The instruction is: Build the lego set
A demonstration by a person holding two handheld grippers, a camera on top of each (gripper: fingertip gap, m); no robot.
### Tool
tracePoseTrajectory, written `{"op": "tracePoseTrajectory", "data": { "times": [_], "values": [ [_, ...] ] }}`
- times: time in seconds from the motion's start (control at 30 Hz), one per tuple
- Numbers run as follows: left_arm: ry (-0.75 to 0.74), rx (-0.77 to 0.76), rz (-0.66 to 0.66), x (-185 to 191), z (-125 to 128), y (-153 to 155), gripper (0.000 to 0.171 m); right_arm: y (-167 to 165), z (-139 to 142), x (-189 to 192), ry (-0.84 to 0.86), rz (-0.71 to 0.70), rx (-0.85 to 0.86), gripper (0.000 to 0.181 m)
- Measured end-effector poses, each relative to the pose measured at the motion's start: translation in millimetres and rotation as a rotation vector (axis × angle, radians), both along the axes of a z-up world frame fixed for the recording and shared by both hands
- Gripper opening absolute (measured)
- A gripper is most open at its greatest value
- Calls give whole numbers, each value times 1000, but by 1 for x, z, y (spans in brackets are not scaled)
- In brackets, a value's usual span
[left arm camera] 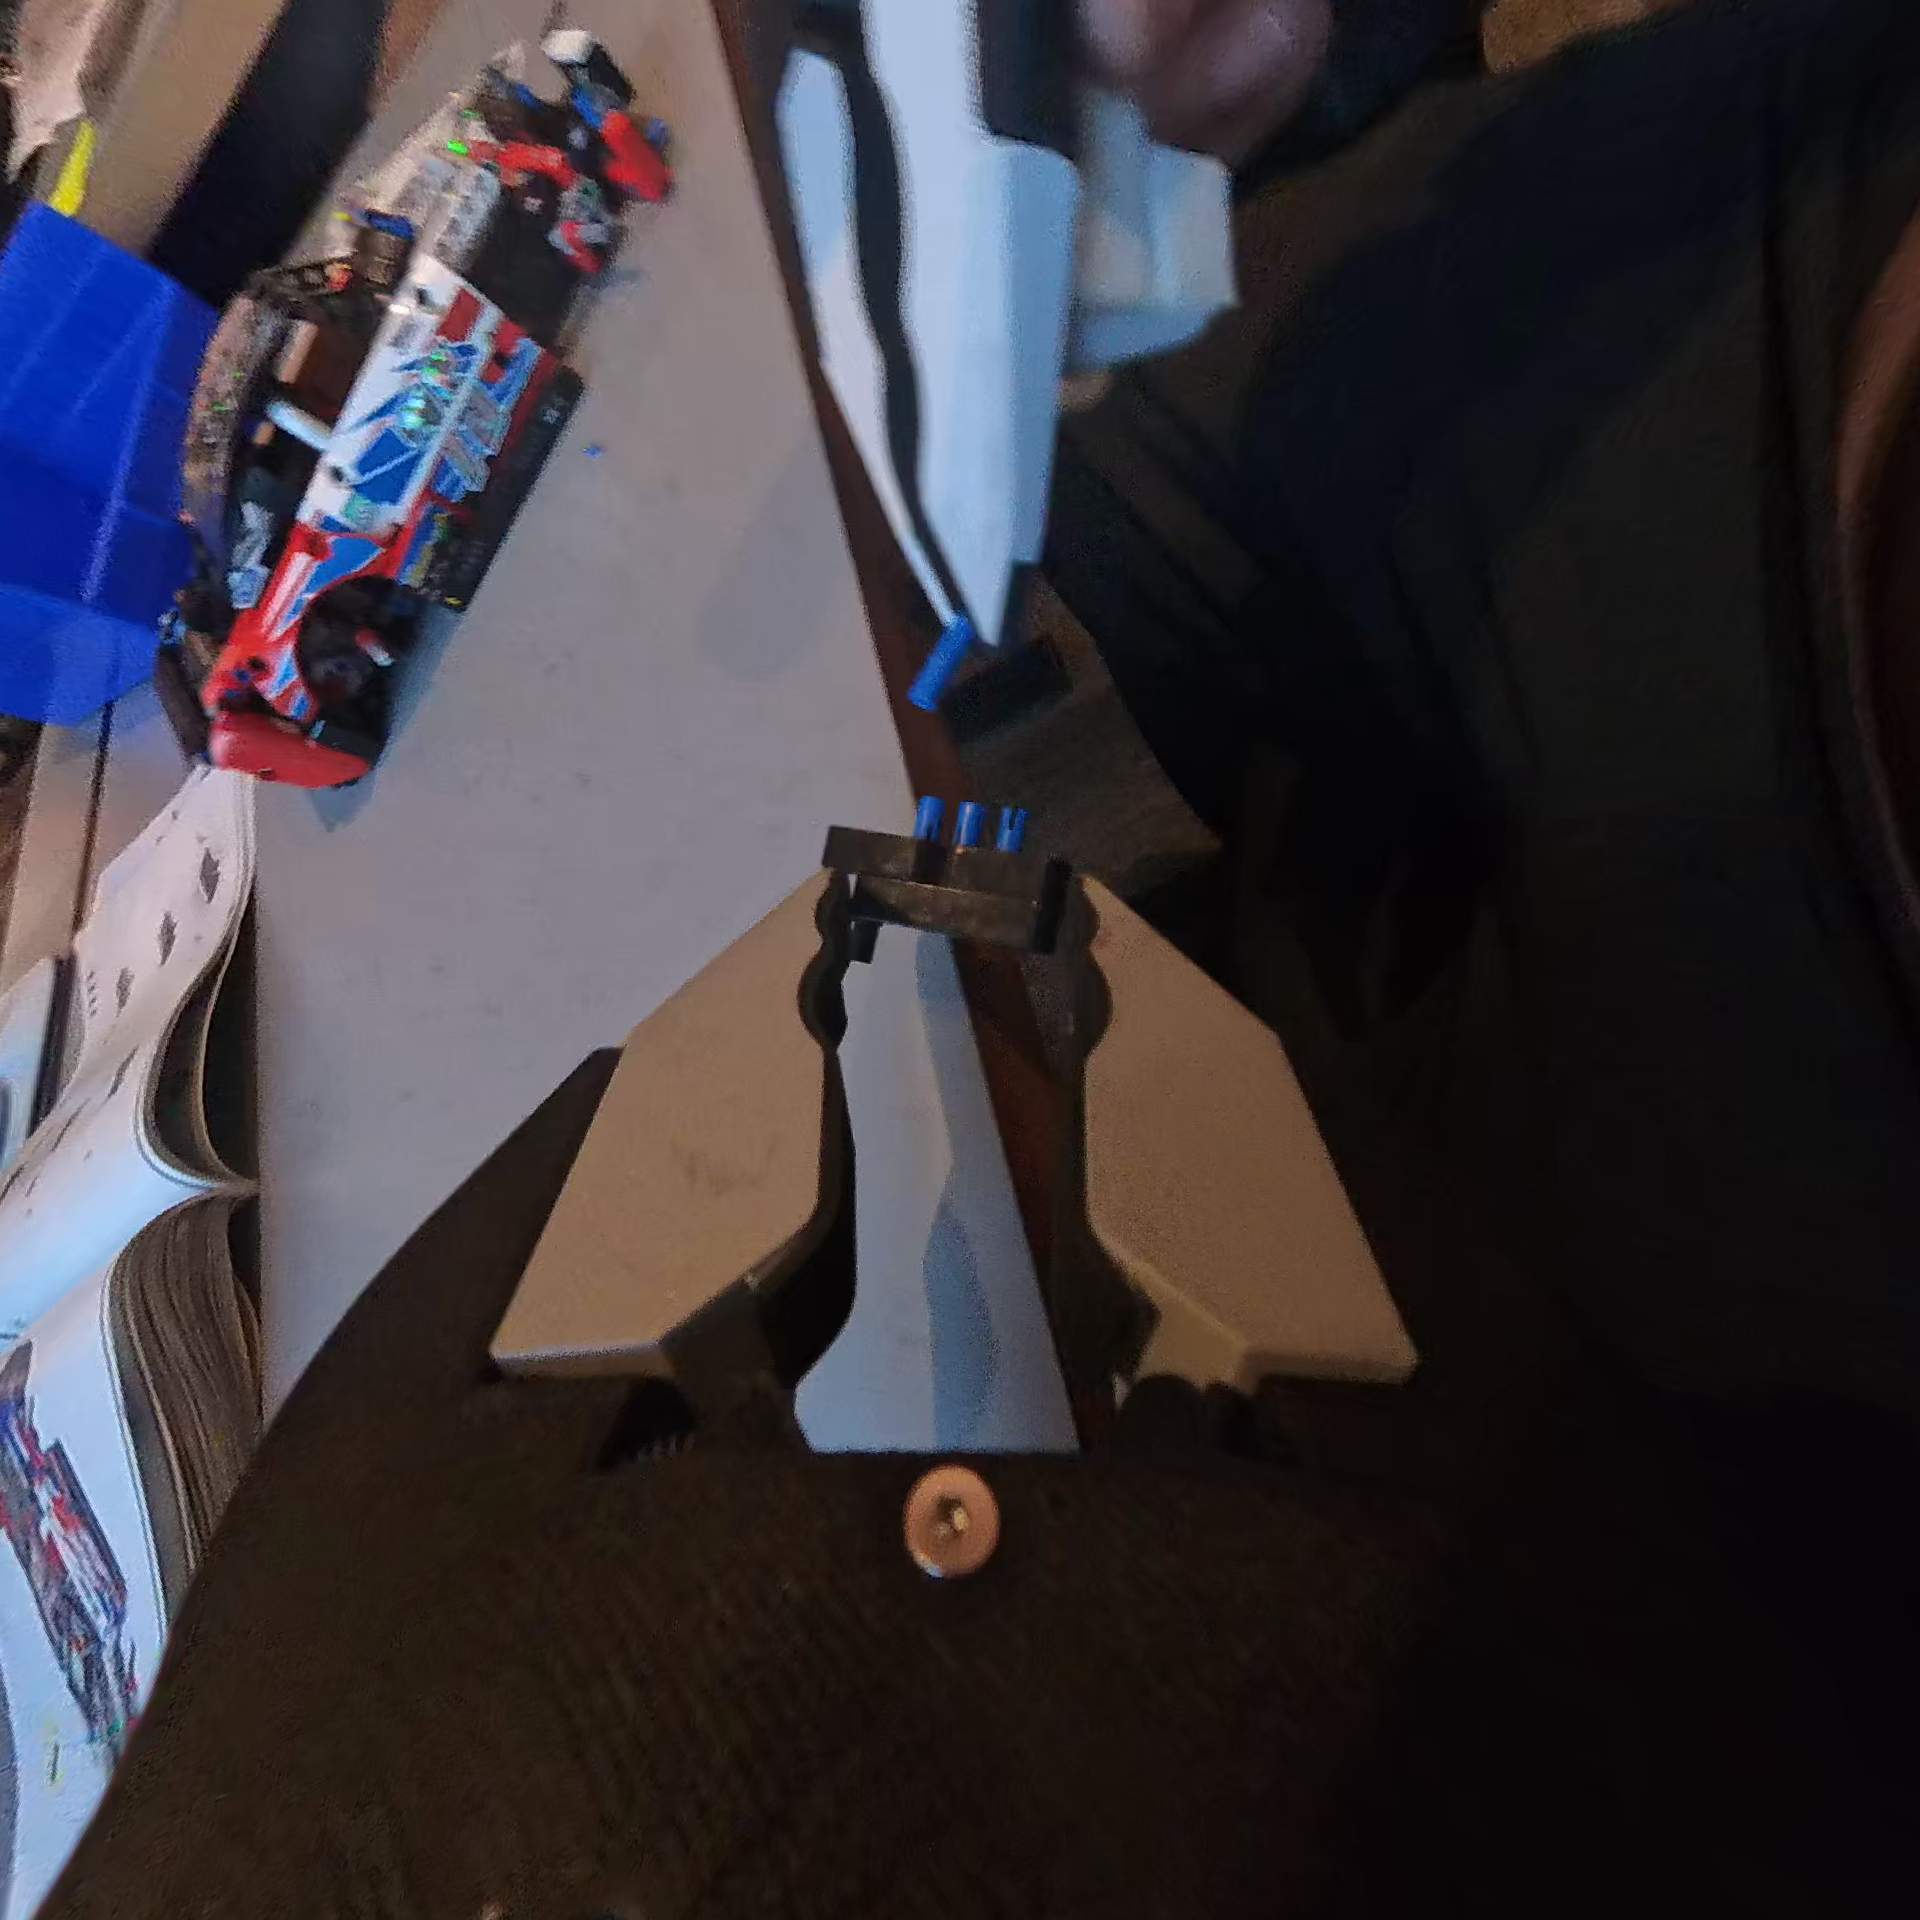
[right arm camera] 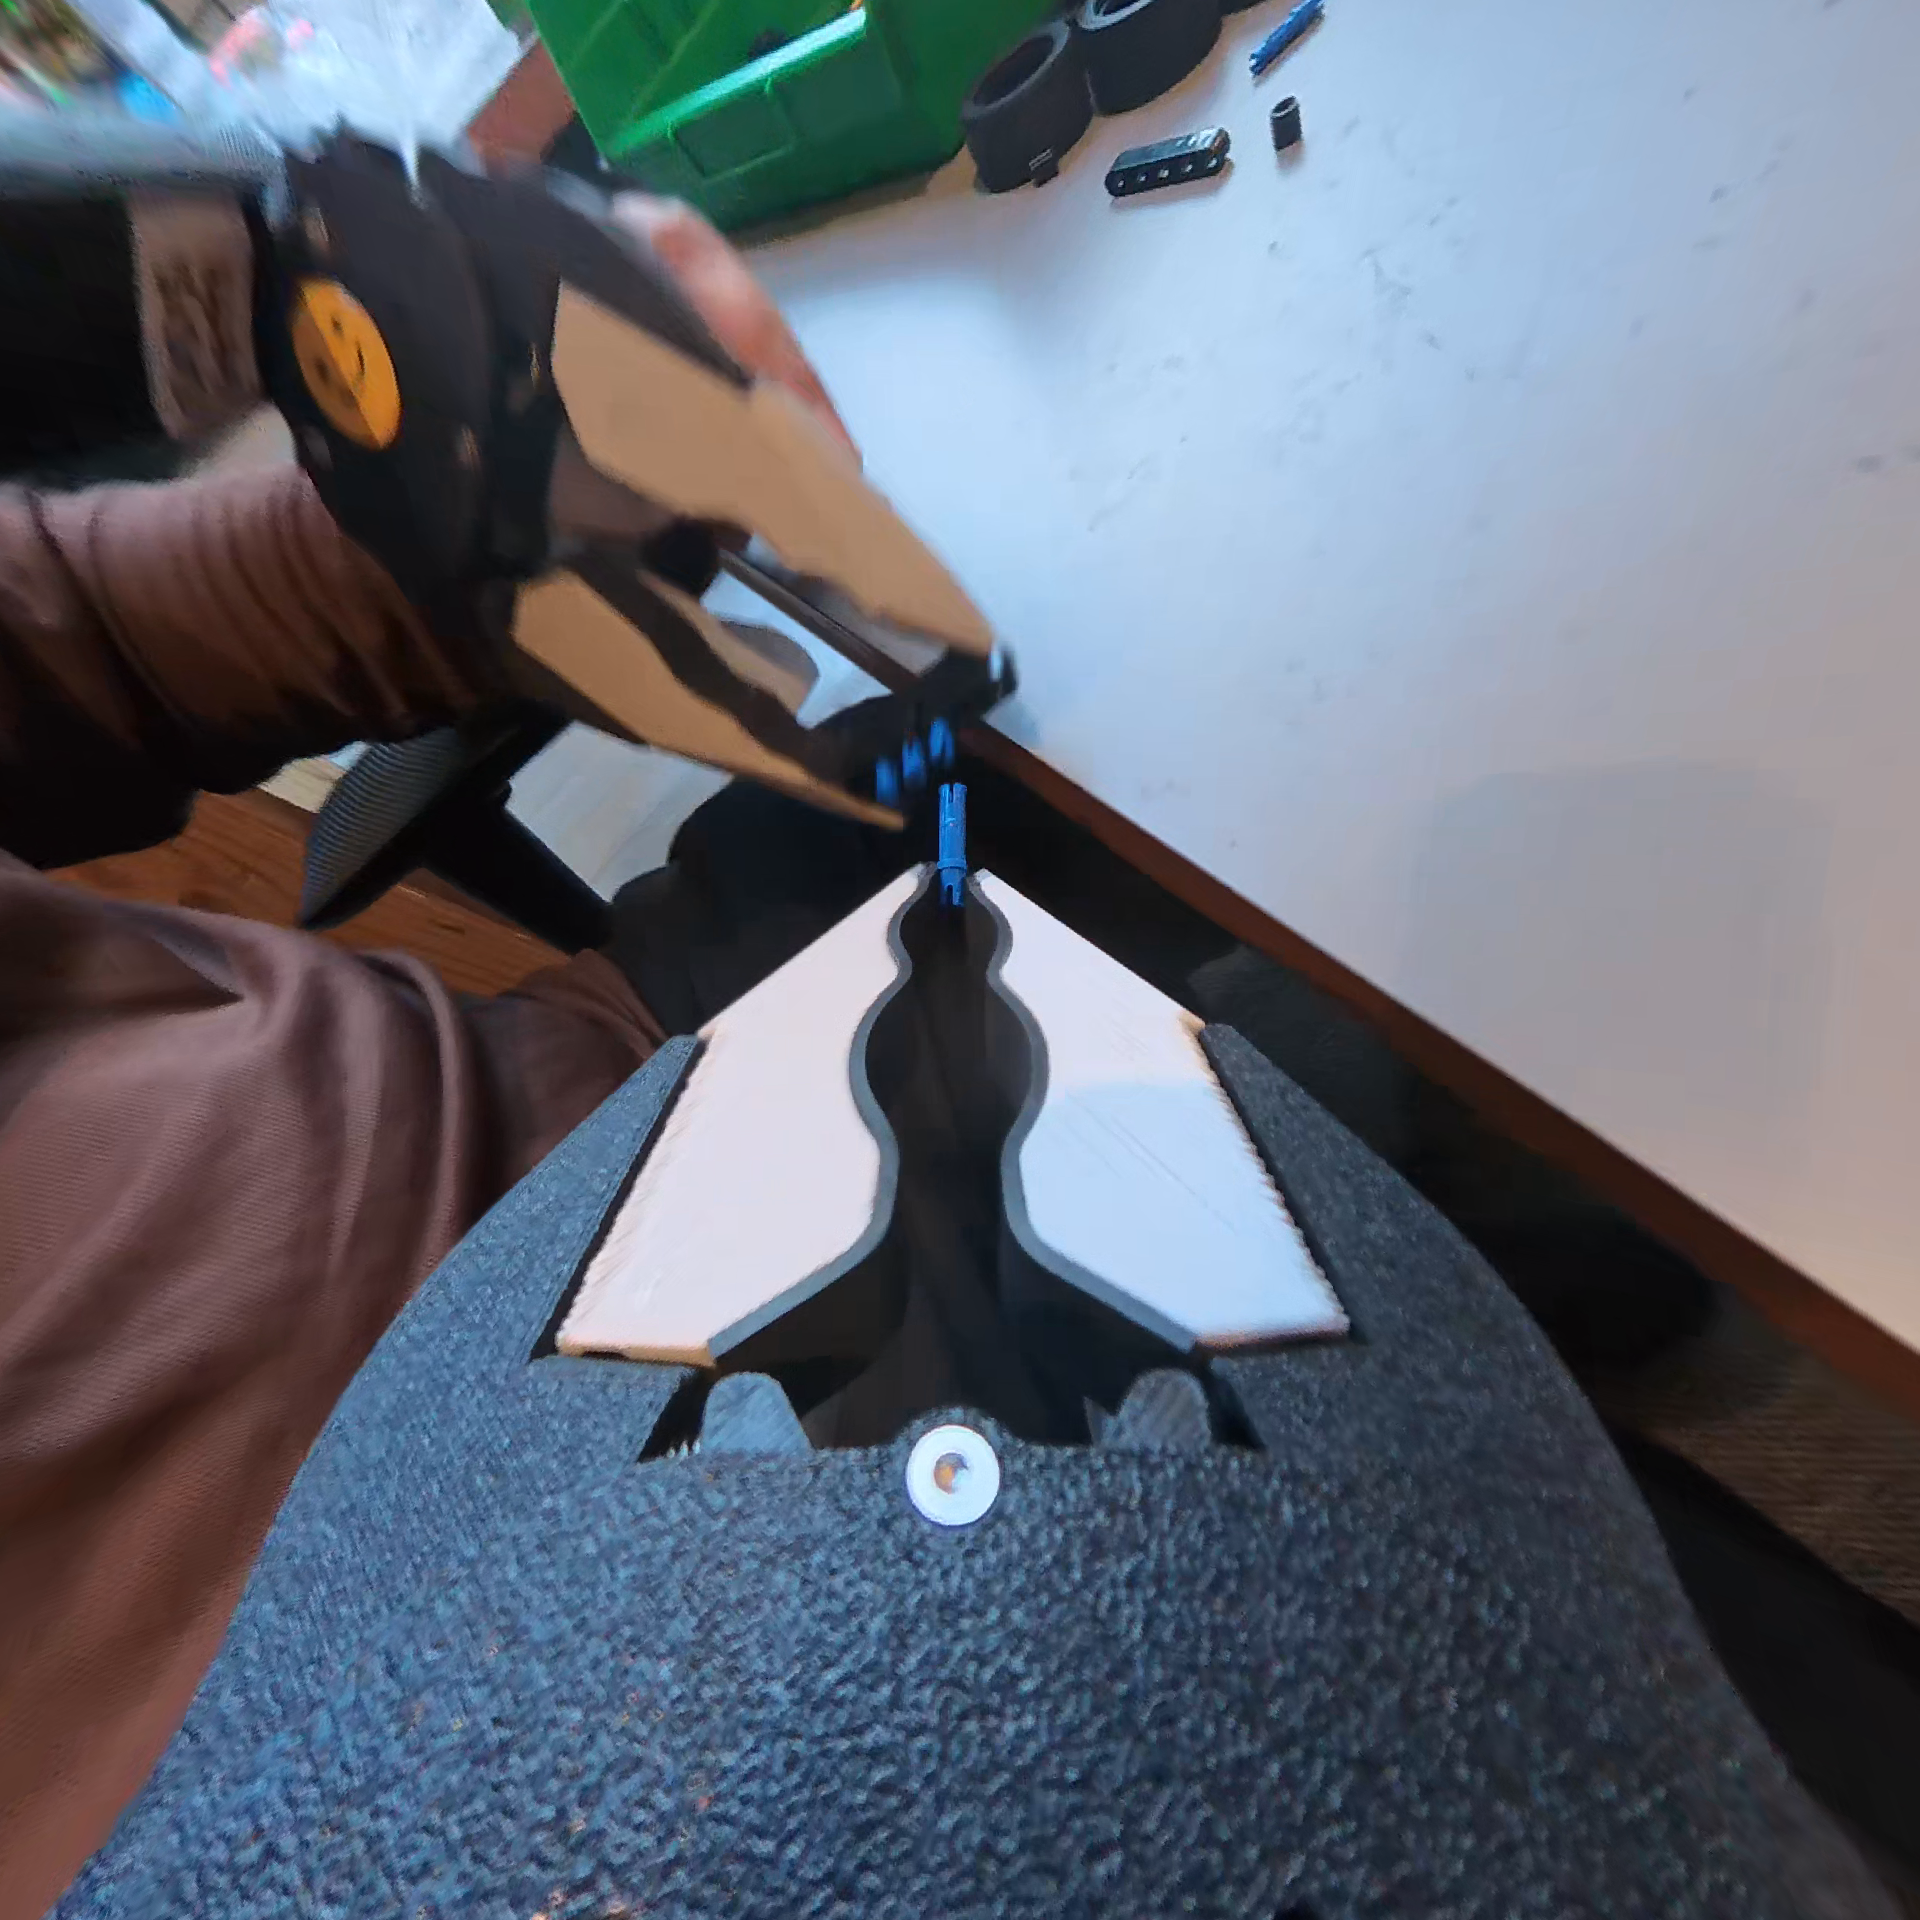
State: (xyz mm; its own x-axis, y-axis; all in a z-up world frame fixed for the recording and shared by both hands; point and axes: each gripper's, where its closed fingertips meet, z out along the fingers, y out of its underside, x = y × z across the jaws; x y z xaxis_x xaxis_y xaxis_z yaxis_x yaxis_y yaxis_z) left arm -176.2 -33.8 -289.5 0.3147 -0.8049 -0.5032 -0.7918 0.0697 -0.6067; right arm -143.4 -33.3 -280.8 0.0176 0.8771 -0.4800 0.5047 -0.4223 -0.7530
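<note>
Left gripper (left arm camera: 951, 914) fingers clenched on black beam (left arm camera: 945, 894) carrying three blue pins (left arm camera: 971, 823), off the worktop (left arm camera: 582, 935) edge. Right gripper (right arm camera: 951, 883) pinching fourth blue pin (right arm camera: 951, 836), long axis aimed at the beam, just short.

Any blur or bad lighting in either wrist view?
Left wrist view: soft all over, right half nearly black; black piece and toy car still readable. Right wrist view: bright, blue pin sharp, but left tongs motion-blurred.
</note>
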Motion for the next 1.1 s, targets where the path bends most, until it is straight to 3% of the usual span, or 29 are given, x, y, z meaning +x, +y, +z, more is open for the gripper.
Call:
{"op": "tracePoseTrajectory", "data": {
  "times": [0.23,0.47,0.57,0.67,1.1],
  "values": [
    [114,-9,-69,-3,-18,-3,38,0,-11,-10,-56,8,-176,5],
    [7,-12,-65,-2,4,6,38,4,4,-15,31,-26,-219,5],
    [33,-265,-20,-22,-17,7,38,8,7,-13,39,-31,-185,5],
    [-29,-403,12,-27,-14,11,39,5,5,-12,36,-23,-192,5],
    [97,-46,213,-29,-15,7,56,-1,4,-10,22,10,-142,5]
  ]
}}
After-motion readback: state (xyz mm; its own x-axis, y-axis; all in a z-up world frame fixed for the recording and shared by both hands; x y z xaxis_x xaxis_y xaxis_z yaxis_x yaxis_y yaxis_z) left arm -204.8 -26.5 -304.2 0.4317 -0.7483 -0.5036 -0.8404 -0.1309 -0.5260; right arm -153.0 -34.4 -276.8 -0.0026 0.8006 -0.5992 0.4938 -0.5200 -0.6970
